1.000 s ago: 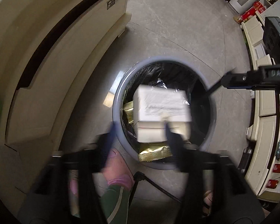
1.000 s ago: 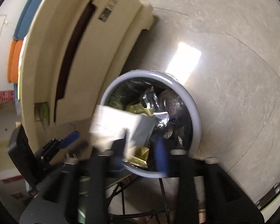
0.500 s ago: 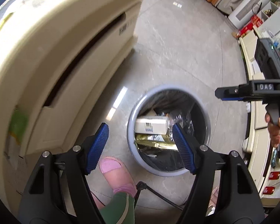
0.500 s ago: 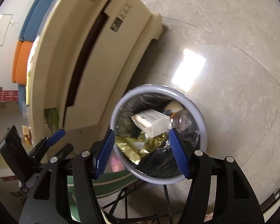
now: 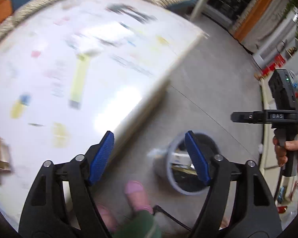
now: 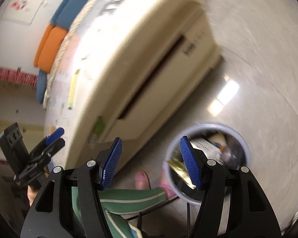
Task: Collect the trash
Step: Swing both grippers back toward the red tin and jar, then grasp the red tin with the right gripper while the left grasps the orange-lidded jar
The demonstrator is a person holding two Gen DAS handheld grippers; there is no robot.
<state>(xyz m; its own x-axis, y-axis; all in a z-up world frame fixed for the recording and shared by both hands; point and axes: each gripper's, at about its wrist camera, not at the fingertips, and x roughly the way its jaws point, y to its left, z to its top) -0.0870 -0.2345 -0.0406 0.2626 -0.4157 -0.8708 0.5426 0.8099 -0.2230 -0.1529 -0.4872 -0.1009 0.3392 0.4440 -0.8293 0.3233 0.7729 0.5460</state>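
A round grey trash bin (image 5: 168,168) with a black liner stands on the floor, also in the right wrist view (image 6: 246,150). A white box (image 5: 178,157) and a gold wrapper (image 6: 178,168) lie inside it. My left gripper (image 5: 149,158) is open and empty, high above the floor beside the table edge. My right gripper (image 6: 151,161) is open and empty, raised over the bin's left side. The right gripper also shows at the right of the left wrist view (image 5: 234,117), and the left gripper at the left of the right wrist view (image 6: 55,136). The table top (image 5: 49,99) holds several blurred small items.
A cream table (image 6: 149,59) with a dark drawer slot stands left of the bin. The person's pink slipper (image 5: 135,192) and green trouser leg (image 6: 129,198) are by the bin. A black cable (image 5: 168,218) lies on the grey floor. Shelves stand at far right (image 5: 272,63).
The white box dropped from both grippers into the bin. Both grippers opened, then rose and swung away from the bin towards the table top.
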